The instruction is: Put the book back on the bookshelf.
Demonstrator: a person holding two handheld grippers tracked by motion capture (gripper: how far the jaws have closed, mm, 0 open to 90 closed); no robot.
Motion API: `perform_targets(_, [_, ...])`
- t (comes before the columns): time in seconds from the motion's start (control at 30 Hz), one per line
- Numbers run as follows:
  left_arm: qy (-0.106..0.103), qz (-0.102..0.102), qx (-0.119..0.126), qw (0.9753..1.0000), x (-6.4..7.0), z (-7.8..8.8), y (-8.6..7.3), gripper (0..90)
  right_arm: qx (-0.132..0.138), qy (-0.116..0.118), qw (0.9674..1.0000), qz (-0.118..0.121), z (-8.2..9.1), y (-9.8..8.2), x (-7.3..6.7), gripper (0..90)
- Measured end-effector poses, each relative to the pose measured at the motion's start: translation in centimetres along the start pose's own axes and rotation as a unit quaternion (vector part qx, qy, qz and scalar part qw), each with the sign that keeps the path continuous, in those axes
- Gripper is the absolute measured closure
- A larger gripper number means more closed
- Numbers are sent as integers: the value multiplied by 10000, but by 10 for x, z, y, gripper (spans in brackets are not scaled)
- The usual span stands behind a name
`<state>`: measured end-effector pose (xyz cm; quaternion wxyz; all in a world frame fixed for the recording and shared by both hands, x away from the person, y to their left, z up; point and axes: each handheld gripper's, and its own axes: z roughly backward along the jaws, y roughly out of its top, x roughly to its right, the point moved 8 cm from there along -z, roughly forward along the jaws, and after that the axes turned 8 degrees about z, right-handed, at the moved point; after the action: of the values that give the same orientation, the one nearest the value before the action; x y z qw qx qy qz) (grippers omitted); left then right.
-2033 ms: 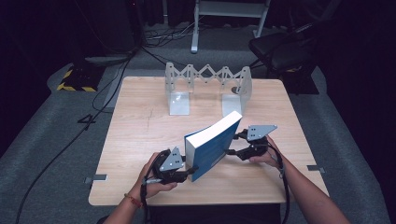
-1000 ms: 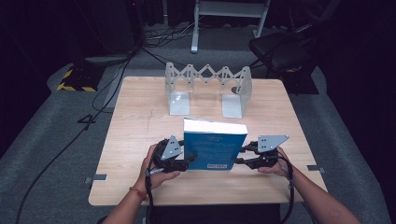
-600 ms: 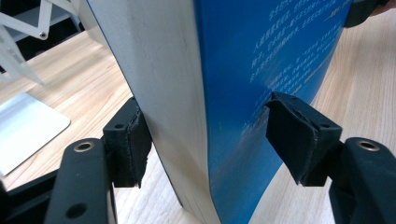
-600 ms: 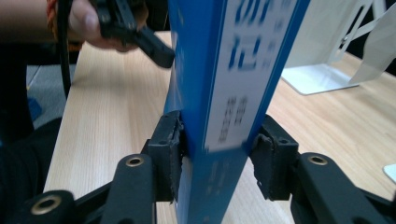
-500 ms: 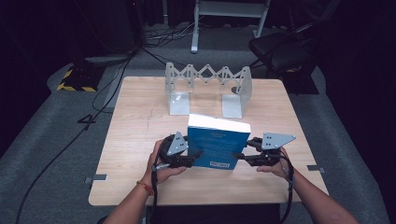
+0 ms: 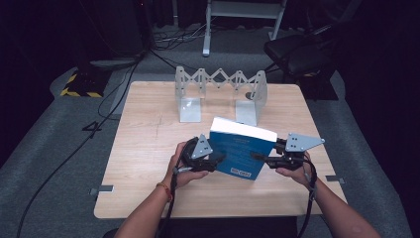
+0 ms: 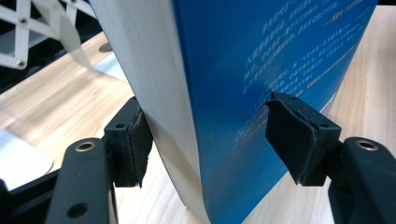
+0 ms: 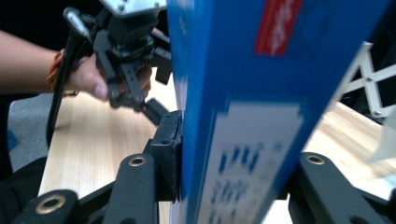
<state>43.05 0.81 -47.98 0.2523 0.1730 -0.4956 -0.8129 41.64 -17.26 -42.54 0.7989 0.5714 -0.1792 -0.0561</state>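
Right hand-held gripper [image 6: 261, 159] pinches the blue book [image 6: 240, 150] at its spine edge; my left hand-held gripper [image 6: 218, 161] straddles the page edge, jaws spread, pads [image 7: 136, 140] not clearly pressing. I hold the book upright over the table's [image 6: 143, 148] near-middle, probably so it can slot into the expandable metal rack [image 6: 220, 94] near the far edge. Left gripper view gives the gap at the pads; high view gives rack and layout.

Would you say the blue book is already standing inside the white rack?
No, the book is held upright between both grippers in front of the rack, apart from it.
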Motion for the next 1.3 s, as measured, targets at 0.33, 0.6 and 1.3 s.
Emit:
perform_targets(0.33, [-333, 42, 126, 9994, 0, -19, 7, 335, -207, -324, 9992, -120, 4, -14, 5, 568])
perform_targets(0.6, [-449, 274, 69, 9986, 0, -17, 5, 314, 39, -217, 9996, -197, 4, -18, 4, 592])
perform_targets(1.3, [395, 759, -1478, 9853, -38, 44, -91, 294, -203, -321, 9992, -129, -1, -23, -4, 612])
